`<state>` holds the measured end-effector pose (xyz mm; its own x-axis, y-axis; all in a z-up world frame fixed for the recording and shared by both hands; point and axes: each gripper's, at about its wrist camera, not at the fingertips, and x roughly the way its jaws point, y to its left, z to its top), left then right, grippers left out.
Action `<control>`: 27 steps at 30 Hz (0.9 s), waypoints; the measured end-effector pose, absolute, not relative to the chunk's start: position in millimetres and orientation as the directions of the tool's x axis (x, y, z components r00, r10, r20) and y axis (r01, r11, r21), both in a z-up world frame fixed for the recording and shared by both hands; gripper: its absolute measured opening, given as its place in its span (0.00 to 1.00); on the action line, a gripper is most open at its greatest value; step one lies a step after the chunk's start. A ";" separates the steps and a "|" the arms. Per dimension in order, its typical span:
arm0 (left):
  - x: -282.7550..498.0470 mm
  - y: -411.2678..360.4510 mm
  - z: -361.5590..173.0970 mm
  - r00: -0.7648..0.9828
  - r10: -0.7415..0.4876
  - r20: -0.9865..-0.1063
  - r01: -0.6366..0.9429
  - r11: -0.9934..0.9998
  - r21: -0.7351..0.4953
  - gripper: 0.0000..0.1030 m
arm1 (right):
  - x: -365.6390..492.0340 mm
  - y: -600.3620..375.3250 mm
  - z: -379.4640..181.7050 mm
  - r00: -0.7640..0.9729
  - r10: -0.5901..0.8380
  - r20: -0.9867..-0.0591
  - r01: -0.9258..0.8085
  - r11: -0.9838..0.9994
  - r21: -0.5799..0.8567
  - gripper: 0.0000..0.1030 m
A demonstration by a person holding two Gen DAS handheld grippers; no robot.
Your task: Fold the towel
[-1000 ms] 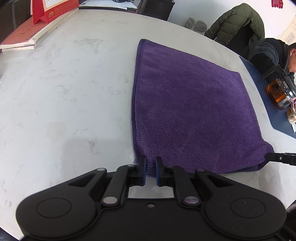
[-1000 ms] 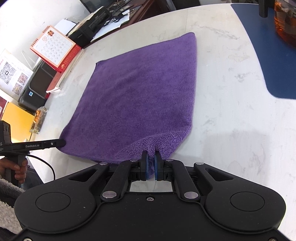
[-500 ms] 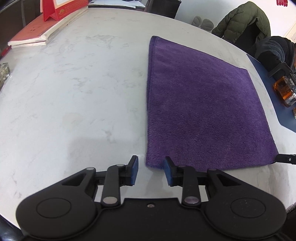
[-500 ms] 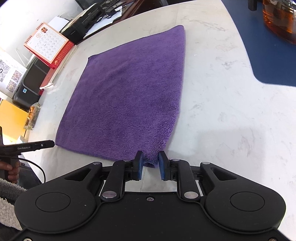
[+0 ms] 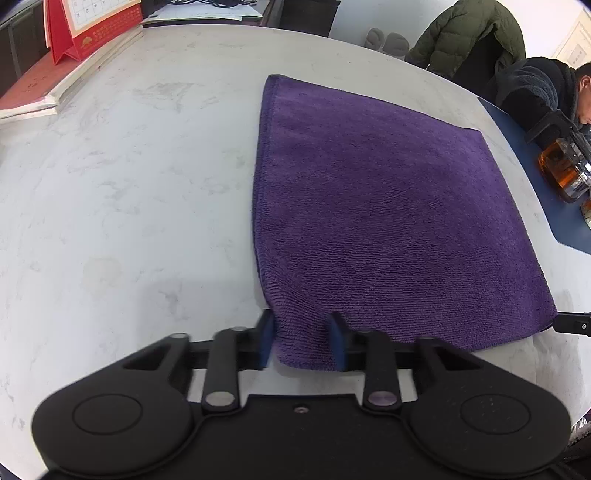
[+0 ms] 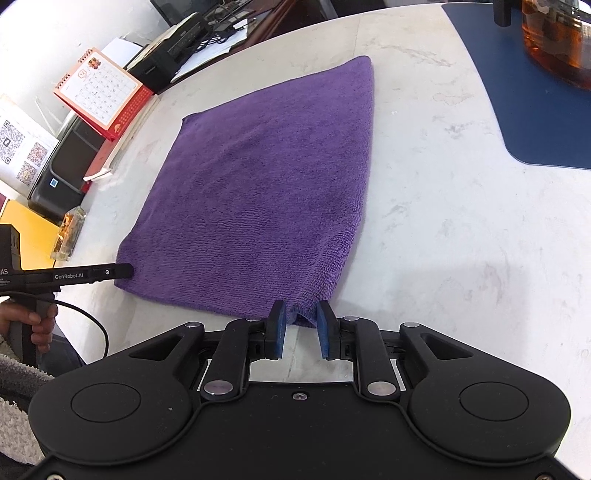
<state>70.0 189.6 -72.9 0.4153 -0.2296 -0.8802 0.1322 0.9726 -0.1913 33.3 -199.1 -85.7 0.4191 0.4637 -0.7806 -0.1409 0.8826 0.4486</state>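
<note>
The towel (image 5: 384, 206), purple and spread flat in a single visible layer, lay on the pale marbled counter (image 5: 122, 177); its two near corners reached toward the two claws. In the left wrist view, from left to right: a red desk calendar (image 5: 88, 26) stood on a stack of books (image 5: 44, 92) at the far left edge of the counter; the left claw (image 5: 302, 341) sat at the towel's near left corner, its blue fingers (image 5: 266, 343) standing apart with the corner of cloth lying between them. Its jaws had just been closing, but the pads did not visibly press the cloth. A seated person in a dark jacket (image 5: 532, 88) and a glass pot of amber liquid (image 5: 565, 170) on a blue mat (image 5: 546, 206) occupied the far right.

In the right wrist view, from left to right: a hand (image 6: 33, 321) gripped the handle of the left claw, whose tip met the towel's near left corner; a printer (image 6: 70, 166) and the calendar (image 6: 99, 92) stood beyond the counter's edge. The right claw (image 6: 300, 330) sat at the towel's near right corner, its pads (image 6: 277, 328) spread, with the tip of the corner just between them and clear gaps to either side. The blue mat (image 6: 524, 103) lay at the far right.
</note>
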 end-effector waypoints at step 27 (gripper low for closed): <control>160.3 134.5 -52.4 0.399 -0.443 -0.803 0.218 0.896 -0.386 0.23 | 19.2 -207.4 -94.0 0.457 0.450 -0.767 -0.063 0.877 0.477 0.17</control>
